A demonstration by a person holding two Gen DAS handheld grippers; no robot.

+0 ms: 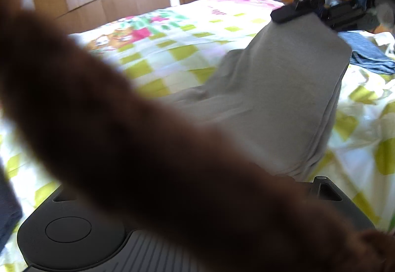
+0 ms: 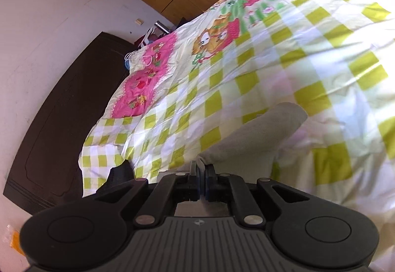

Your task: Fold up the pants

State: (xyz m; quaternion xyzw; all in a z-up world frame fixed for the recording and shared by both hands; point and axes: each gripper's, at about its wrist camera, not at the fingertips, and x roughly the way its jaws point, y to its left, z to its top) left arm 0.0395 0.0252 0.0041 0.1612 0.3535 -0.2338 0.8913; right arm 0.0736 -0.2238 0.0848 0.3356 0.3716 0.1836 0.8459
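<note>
Your right gripper (image 2: 202, 179) has its jaws clenched on an edge of the grey pants (image 1: 276, 89), a soft, matte knit lifted off the bed (image 1: 172, 49), whose thin crinkled sheet is checked lime and white with pink cartoon patches. A blurred brown furry sleeve (image 1: 148, 160) covers your left gripper's jaws, so I cannot tell their state. No writing is readable.

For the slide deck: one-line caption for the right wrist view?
Right gripper shut on grey pants, lifting them over the checked bedsheet.
</note>
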